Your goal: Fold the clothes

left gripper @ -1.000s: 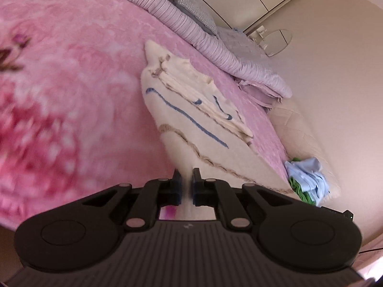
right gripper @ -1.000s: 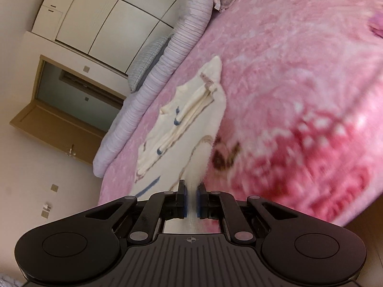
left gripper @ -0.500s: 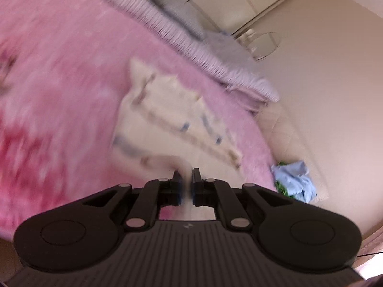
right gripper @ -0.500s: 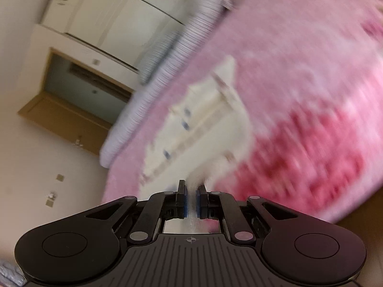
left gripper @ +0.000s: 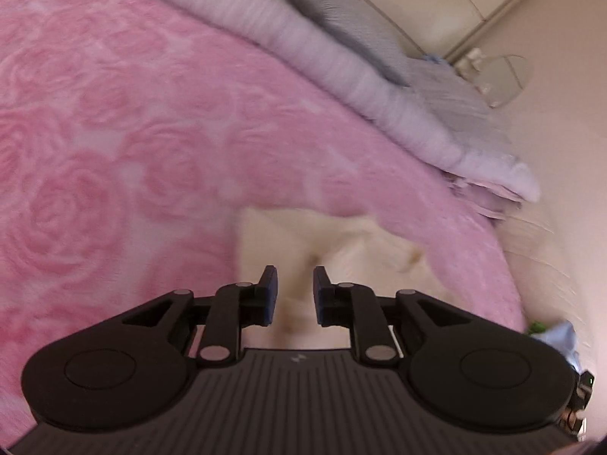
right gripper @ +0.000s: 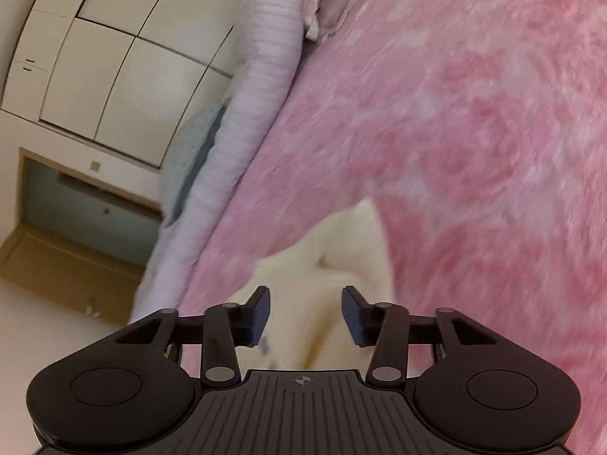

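The cream knitted garment (left gripper: 341, 250) is motion-blurred, its near part hidden behind the left tool (left gripper: 295, 295) and, in the other view, the right tool (right gripper: 305, 314). A blue-and-green cloth heap (left gripper: 561, 335) beyond the bed's far edge is mostly hidden.

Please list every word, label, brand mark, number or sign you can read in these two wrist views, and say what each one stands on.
No readable words or numbers in either view.
Small pale emblem on the black ribbed body of the left tongs: a mark only, too blurred to read.
Small crosshair symbol on the black ribbed body of the right tongs: a sign, no letters.
Cream fabric garment, pink rose-patterned blanket and pale panelled wardrobe doors: no text visible.
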